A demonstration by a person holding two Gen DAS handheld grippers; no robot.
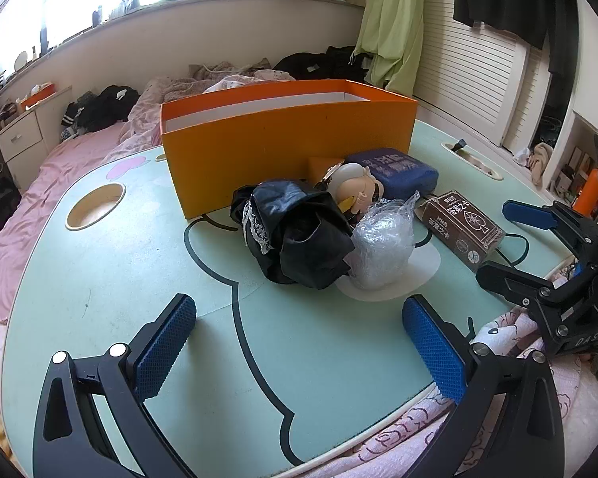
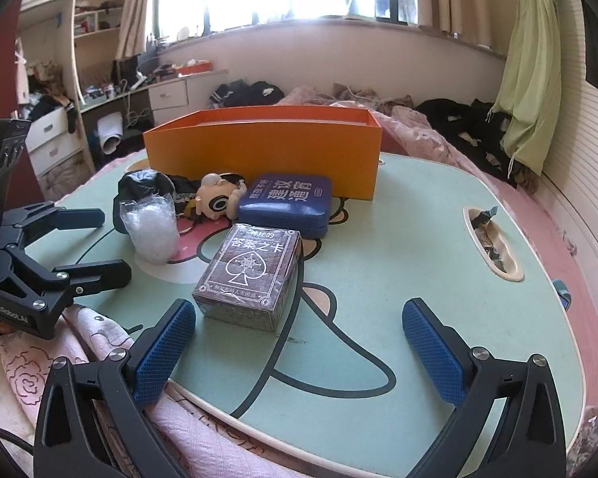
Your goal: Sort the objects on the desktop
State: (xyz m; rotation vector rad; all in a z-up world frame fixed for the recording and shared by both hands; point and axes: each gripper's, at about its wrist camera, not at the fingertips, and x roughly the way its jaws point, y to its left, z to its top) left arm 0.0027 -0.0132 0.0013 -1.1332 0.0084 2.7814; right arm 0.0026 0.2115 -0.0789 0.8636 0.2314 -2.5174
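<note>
The right hand-held gripper (image 2: 299, 342), spread and empty, is nearest the card box (image 2: 249, 277), directly ahead, long axis pointing away.

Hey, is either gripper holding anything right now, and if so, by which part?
Nothing is held. The left gripper and right gripper both hover with jaws open over the table; the card box lies untouched.
</note>
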